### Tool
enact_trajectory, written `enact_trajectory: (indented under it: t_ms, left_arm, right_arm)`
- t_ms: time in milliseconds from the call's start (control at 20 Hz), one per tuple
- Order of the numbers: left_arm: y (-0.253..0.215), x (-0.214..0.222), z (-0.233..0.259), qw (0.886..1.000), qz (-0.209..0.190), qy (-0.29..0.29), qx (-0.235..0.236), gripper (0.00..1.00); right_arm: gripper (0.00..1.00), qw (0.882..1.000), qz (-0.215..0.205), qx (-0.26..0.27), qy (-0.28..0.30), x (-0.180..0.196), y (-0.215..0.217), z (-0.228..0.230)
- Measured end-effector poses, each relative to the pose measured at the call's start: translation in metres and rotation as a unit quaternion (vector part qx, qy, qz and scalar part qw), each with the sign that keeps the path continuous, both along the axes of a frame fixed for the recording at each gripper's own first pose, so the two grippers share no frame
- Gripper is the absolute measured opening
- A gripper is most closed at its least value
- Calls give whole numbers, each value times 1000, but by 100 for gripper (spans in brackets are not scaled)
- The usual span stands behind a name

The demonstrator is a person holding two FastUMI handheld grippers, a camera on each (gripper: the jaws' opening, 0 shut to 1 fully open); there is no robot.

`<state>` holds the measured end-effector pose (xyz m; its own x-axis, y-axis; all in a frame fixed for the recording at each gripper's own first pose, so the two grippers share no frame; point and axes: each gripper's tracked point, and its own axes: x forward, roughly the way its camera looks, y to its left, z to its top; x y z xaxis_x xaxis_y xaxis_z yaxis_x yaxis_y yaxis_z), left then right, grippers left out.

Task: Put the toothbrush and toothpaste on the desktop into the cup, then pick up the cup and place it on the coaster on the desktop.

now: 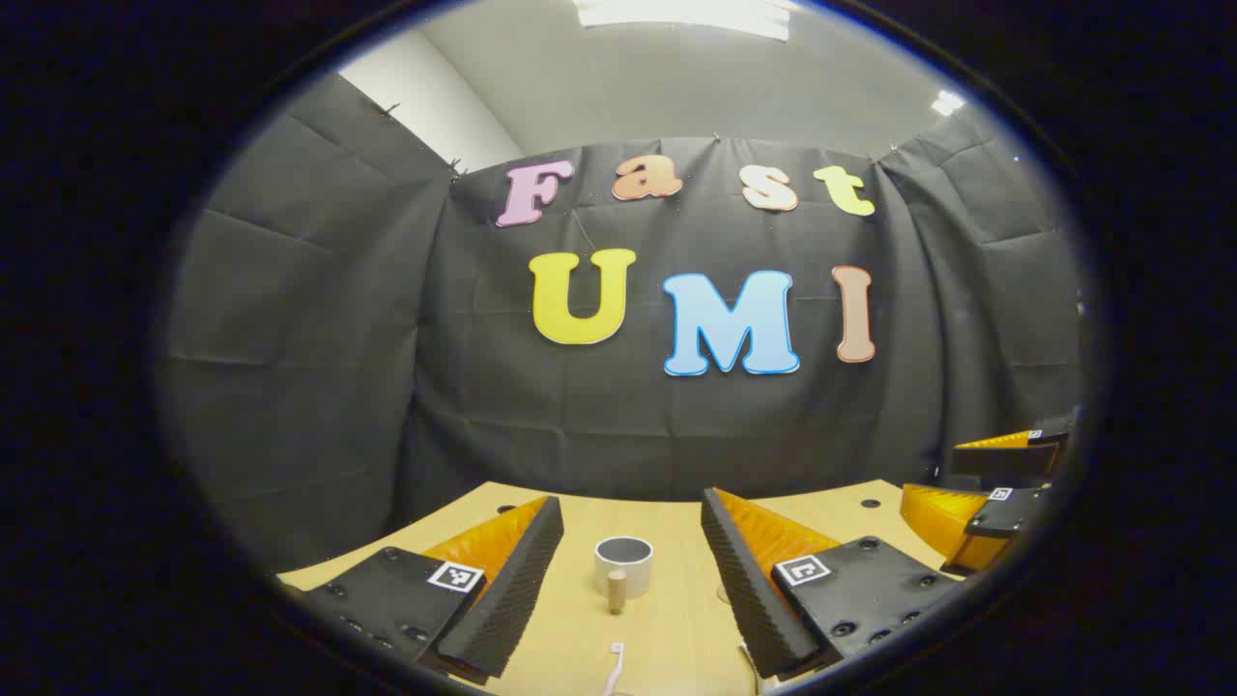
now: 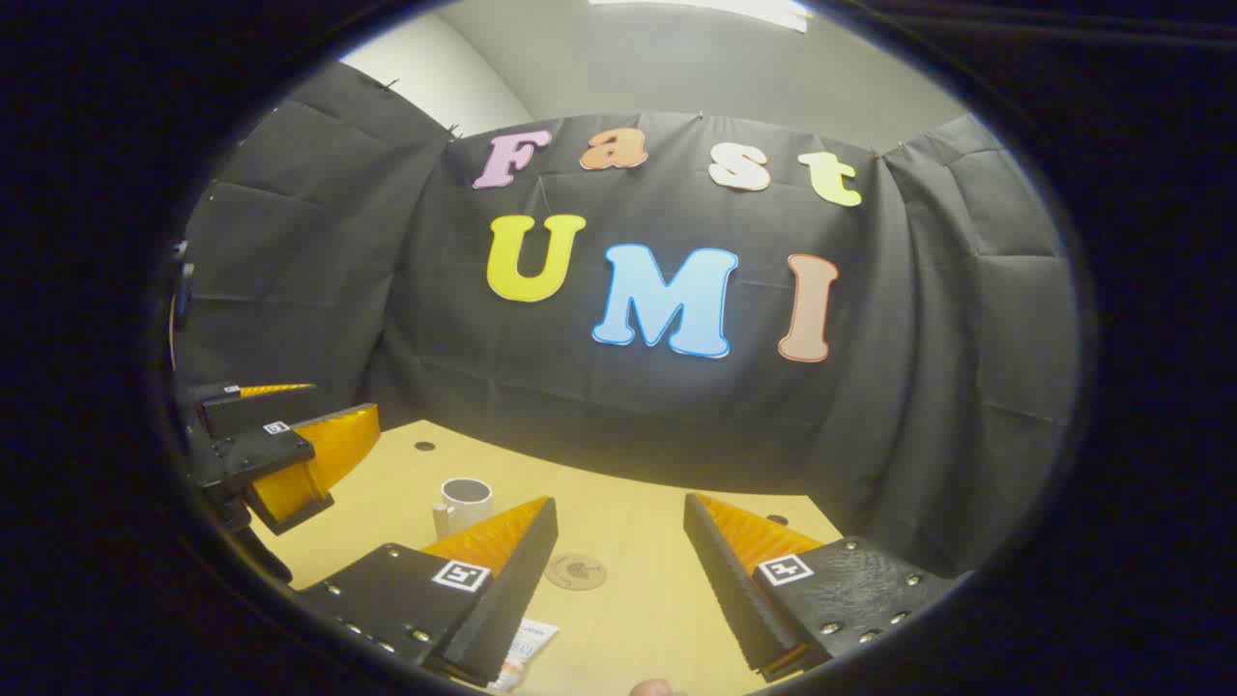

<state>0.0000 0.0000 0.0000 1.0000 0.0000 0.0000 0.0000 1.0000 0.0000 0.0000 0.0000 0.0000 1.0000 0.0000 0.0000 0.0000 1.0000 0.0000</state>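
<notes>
In the left gripper view a white cup with a wooden handle stands on the wooden desktop, straight ahead between the fingers of my left gripper, which is open and empty. The head of a pale toothbrush lies on the desk just in front of that gripper. In the right gripper view my right gripper is open and empty above the desk. A round coaster lies ahead between its fingers, the cup stands left of it, and the end of the toothpaste tube lies under its left finger.
The other gripper hangs at the right edge of the left gripper view, and the left one at the left edge of the right gripper view. Small dark holes dot the desktop near its far edge. Black cloth wall closes the back.
</notes>
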Motion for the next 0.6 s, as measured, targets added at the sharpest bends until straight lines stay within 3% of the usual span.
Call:
enact_trajectory:
  t_ms: [600]
  left_arm:
    - [-17,32,-19,997,-61,36,-4,100]
  right_arm:
    - [86,999,-14,20,29,4,5,-6]
